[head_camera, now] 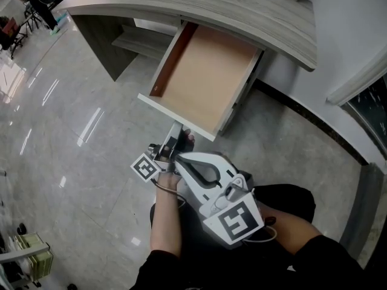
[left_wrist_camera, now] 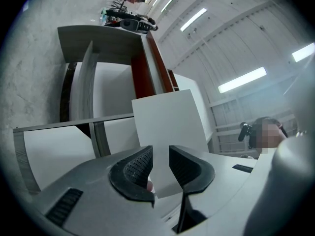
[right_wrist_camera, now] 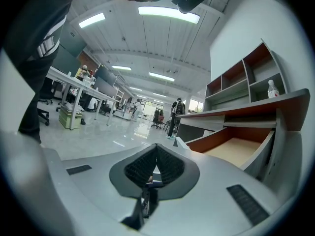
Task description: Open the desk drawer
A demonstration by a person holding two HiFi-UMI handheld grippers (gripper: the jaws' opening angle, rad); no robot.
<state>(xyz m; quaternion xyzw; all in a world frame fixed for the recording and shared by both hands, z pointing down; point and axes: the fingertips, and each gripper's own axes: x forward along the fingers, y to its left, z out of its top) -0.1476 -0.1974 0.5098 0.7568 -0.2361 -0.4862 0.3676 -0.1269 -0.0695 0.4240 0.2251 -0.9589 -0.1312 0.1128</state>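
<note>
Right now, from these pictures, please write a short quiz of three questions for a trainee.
1. True or false: the drawer is pulled out of the desk.
2. What lies inside the drawer? A) papers B) nothing C) a bottle
3. Which has its jaws together: the left gripper or the right gripper?
Key: 1 true; 2 B; 3 the right gripper.

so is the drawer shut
No, the drawer stands pulled well out from under the desk, its bare bottom open to the head view.
</note>
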